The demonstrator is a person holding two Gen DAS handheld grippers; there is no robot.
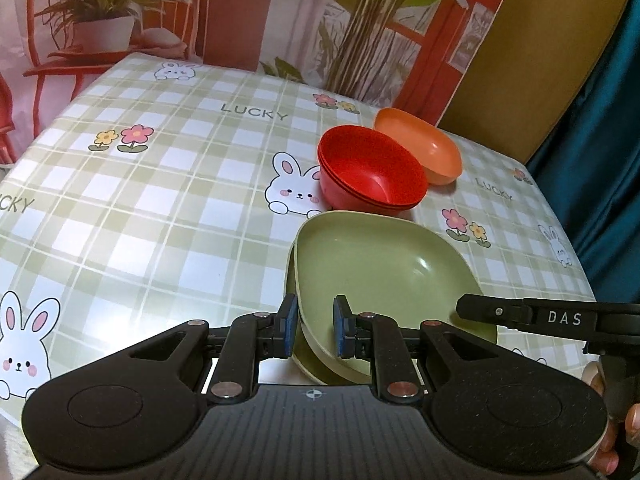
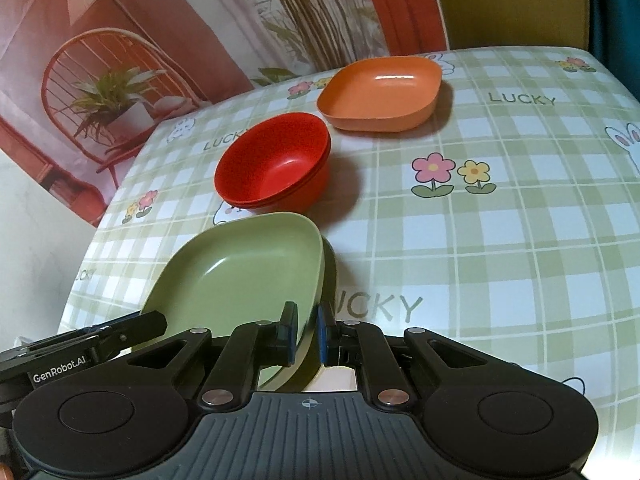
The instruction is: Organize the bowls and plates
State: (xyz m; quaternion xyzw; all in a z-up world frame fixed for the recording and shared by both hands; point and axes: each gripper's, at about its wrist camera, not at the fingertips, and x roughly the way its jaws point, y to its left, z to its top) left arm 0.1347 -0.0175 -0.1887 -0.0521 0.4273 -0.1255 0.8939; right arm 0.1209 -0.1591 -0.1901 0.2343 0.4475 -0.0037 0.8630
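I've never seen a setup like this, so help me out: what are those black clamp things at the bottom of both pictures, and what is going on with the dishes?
No robot here: a person holds a hand-held gripper in each hand, each with a camera looking along its fingers. The left hand-held gripper and right hand-held gripper each pinch the rim of the top green plate, which sits on another green plate. On the checked tablecloth behind stand stacked red bowls and an orange dish.

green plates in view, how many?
2, nested: upper green plate, its near rim gripped on either side by the left gripper and right gripper; lower green plate peeks out beneath. More may be hidden.
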